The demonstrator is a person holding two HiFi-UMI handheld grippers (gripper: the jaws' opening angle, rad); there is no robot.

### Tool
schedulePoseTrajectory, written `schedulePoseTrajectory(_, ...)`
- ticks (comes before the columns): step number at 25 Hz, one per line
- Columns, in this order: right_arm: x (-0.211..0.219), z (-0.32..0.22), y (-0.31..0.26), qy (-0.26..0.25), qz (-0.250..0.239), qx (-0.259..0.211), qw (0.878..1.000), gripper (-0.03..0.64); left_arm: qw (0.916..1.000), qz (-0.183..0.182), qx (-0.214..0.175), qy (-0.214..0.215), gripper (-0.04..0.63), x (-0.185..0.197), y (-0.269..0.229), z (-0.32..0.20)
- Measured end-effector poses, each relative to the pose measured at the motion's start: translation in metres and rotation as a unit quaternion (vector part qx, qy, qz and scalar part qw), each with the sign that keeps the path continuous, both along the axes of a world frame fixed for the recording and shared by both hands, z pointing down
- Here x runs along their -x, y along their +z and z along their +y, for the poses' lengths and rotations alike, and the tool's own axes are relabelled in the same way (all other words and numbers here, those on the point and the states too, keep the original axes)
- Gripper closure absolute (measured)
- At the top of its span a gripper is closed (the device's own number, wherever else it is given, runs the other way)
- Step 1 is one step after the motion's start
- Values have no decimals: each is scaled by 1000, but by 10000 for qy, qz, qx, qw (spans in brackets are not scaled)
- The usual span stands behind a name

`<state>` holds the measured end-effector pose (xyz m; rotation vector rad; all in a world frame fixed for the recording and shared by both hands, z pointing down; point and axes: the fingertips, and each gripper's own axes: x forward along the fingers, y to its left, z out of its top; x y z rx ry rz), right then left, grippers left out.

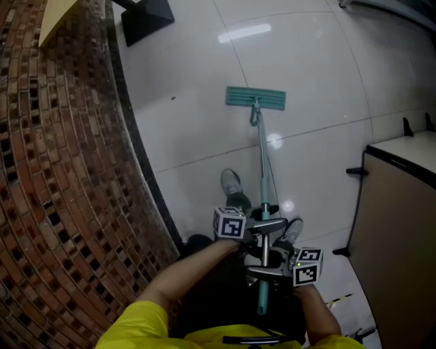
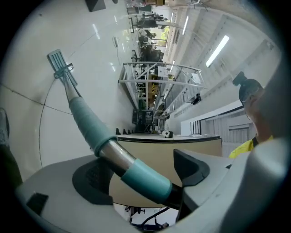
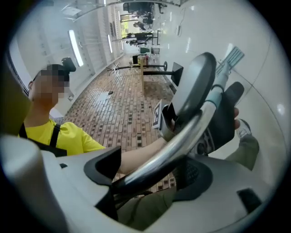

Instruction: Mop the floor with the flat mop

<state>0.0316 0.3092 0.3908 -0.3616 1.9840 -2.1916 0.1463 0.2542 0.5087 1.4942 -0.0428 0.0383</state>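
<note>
The flat mop lies out ahead of me on the white tiled floor, its teal head flat on the tiles. Its handle runs back toward me. My left gripper is shut on the handle, with the right gripper shut on it just below, nearer my body. In the left gripper view the teal sleeve and metal tube of the handle cross between the jaws of the left gripper, and the mop head shows far off. In the right gripper view the metal handle crosses the right gripper.
A brick-patterned floor with a dark curb runs along the left. A beige cabinet stands at the right. A black base sits at the top. My shoes flank the handle.
</note>
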Motion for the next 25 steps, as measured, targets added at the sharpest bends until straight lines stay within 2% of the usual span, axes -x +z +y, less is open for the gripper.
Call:
schedulePoseTrajectory(5, -19, -77, 54, 411, 394, -332, 9978, 255, 9991, -55, -407, 43, 198, -25, 43, -90)
schedulePoseTrajectory(8, -27, -144, 102, 455, 764, -633, 9940, 267, 9941, -170, -882, 608, 201, -43, 84, -155)
schedulePoseTrajectory(10, -32, -187, 122, 519, 789, -815, 9922, 270, 9888, -165, -1144, 941, 202, -55, 99, -197)
schedulePoseTrajectory(13, -39, -232, 130, 530, 735, -950, 9913, 267, 9853, -265, -1173, 1212, 202, -65, 110, -239)
schedulePoseTrajectory(15, -42, -254, 128, 661, 752, -981, 9901, 267, 9851, -244, -1171, 1233, 204, -69, 108, -258)
schedulePoseTrajectory(17, -40, -258, 124, 782, 693, -884, 9906, 267, 9864, -203, -1113, 1196, 206, -67, 102, -263)
schedulePoseTrajectory(19, -32, -244, 117, 651, 698, -823, 9920, 258, 9887, -103, -1058, 1058, 206, -61, 92, -252)
schedulePoseTrajectory(21, -24, -217, 109, 424, 726, -792, 9933, 253, 9917, -1, -978, 829, 206, -53, 81, -231)
schedulePoseTrajectory(25, -9, -142, 79, 115, 601, -702, 9957, 253, 9955, -29, -840, 441, 201, -34, 55, -161)
